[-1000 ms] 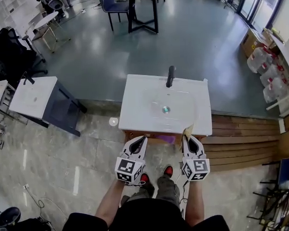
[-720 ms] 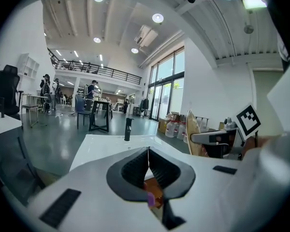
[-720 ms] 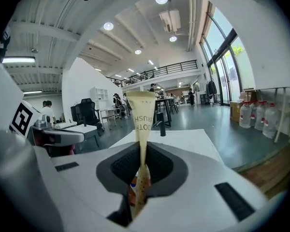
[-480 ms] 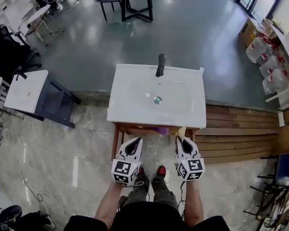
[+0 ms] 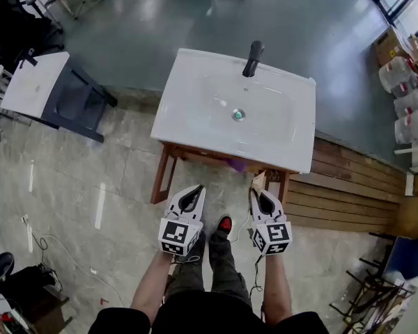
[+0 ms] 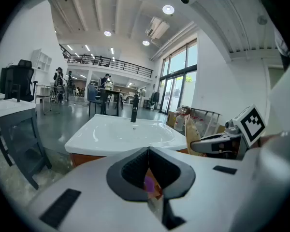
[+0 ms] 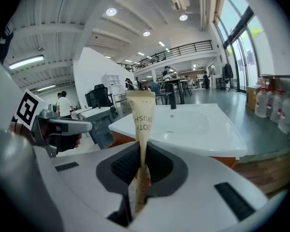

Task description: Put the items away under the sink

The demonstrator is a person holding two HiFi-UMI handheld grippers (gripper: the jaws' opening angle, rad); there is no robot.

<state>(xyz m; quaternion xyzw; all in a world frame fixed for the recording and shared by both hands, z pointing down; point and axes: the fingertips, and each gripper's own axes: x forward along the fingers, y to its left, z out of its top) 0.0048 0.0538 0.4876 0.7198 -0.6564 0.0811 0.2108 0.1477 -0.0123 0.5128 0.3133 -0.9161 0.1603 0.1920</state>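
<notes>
While person stands facing sink, left tool pressed together, nothing pinched; likely kept free to help at space below basin. Purple item shows under sink's front edge, between wooden frame legs; apparently already put away there. Right tool pinches paper toothbrush packet near lower end, packet upright and above jaws, just short of sink's front edge; thin edge-on grip probably chosen so packet slides in underneath. Packet not yet stowed.
</notes>
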